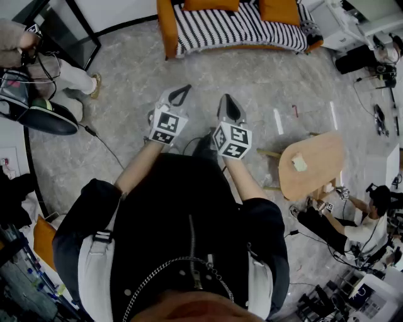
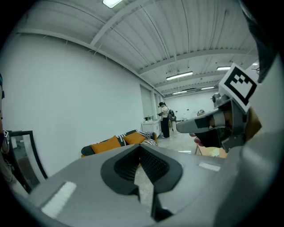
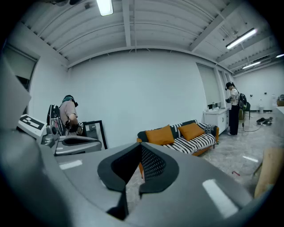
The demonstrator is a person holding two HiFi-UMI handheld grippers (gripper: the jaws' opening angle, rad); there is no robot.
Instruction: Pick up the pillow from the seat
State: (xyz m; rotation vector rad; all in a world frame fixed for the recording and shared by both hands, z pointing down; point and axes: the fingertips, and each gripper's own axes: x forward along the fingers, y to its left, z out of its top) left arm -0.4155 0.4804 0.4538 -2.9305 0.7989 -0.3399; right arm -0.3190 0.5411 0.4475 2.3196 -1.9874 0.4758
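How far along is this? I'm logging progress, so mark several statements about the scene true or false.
1. The left hand-held gripper and the right hand-held gripper are both shut and empty. True.
2. A pillow is lifted off the seat. False: the orange pillows sit on the sofa.
3. The sofa's seat is striped black and white. True.
4. A wooden table stands at the person's left. False: the wooden table is at the right.

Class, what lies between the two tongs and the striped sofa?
Only bare grey floor lies between the left tongs, the right tongs and the striped sofa. The head view shows this.
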